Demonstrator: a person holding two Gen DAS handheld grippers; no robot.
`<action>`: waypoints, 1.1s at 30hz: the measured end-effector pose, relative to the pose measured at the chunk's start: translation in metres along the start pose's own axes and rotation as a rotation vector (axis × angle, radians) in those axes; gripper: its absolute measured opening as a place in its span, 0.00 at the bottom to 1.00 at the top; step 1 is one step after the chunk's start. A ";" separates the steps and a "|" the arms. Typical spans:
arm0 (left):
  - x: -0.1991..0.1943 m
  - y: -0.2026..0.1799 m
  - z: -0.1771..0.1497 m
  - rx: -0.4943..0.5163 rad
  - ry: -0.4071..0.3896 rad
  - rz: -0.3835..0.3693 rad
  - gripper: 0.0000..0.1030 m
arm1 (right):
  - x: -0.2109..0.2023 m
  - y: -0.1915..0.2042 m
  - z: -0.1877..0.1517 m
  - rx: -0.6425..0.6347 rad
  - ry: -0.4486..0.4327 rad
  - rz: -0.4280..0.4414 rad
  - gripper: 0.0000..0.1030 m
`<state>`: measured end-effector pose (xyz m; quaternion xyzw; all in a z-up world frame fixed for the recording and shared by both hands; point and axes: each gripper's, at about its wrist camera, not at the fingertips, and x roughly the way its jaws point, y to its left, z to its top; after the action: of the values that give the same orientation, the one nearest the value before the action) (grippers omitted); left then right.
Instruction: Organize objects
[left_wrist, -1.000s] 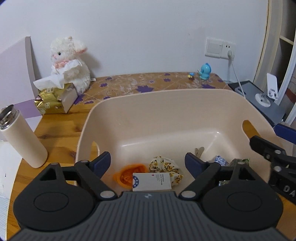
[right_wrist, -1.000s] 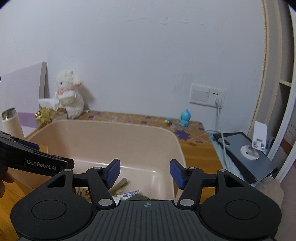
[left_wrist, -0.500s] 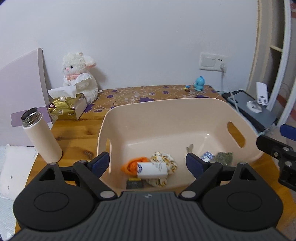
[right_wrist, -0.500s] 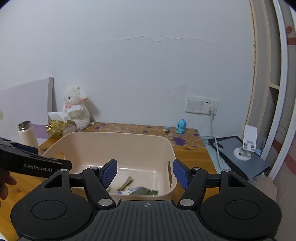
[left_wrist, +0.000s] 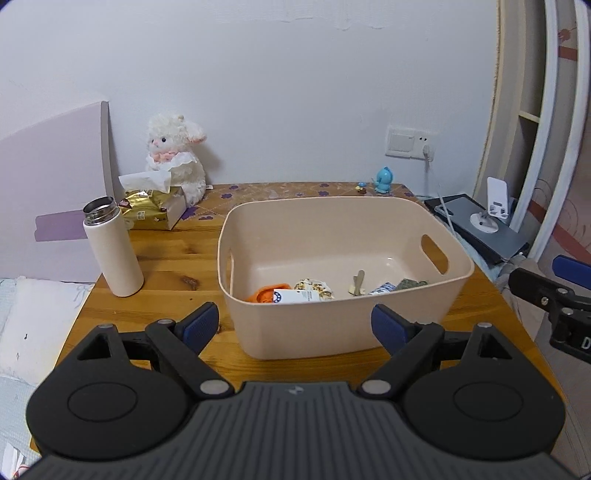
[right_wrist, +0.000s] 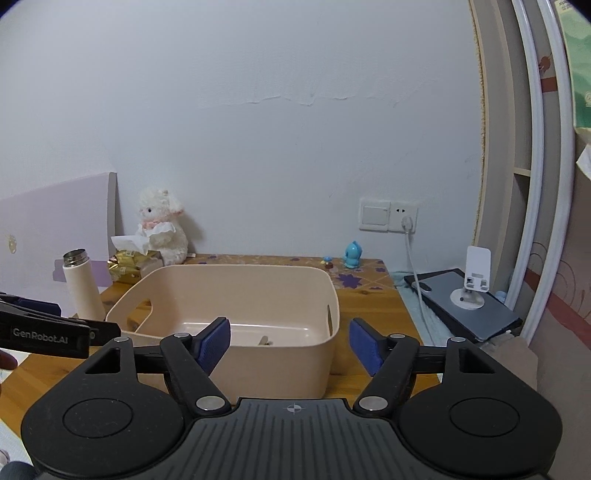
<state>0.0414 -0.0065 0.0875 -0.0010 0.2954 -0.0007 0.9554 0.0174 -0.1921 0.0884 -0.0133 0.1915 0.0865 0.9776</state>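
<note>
The wooden counter (left_wrist: 166, 258) is carrying everything here, and a patterned brown cloth with purple flowers (left_wrist: 266, 190) is lying along its far edge by the wall. The beige bin (left_wrist: 332, 332) is sitting in the middle of the counter, its handle cutouts facing left and right. Inside it, a jumble is lying on the floor of the bin: an orange item (left_wrist: 267, 293) at the left, a white box with a blue round mark (left_wrist: 295, 296) resting against it, a yellow-patterned cloth piece (left_wrist: 314, 286) just behind, a pale wooden clip-like piece (left_wrist: 357, 282) near the middle, and a blue-white packet (left_wrist: 384, 288) touching a dark green packet (left_wrist: 410, 284) at the right.

The left tool (left_wrist: 295, 326) is hovering in front of the bin's near wall with its blue-padded fingers spread wide and gripping nothing. The right tool (right_wrist: 290, 345) is hanging to the right of it, likewise spread apart and empty, facing the bin's near right corner.

A white plush lamb (left_wrist: 177, 158) is sitting at the back left, a gold tissue pack (left_wrist: 151, 210) is lying just in front of it, and a cream flask (left_wrist: 112, 251) is standing upright, well apart from the bin's left side. A small blue figurine (left_wrist: 384, 180) is standing at the back right below the wall socket (left_wrist: 408, 142).
</note>
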 end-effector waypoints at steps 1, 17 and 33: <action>-0.005 -0.001 -0.002 0.003 -0.006 -0.003 0.88 | -0.004 0.000 -0.001 -0.005 0.001 -0.001 0.72; -0.064 -0.007 -0.033 0.007 -0.033 -0.003 0.88 | -0.053 0.010 -0.019 0.003 0.007 0.027 0.74; -0.097 -0.008 -0.047 0.018 -0.045 -0.011 0.88 | -0.080 0.004 -0.026 0.022 0.008 0.021 0.75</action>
<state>-0.0648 -0.0140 0.1034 0.0057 0.2737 -0.0087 0.9618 -0.0656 -0.2027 0.0944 -0.0009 0.1965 0.0947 0.9759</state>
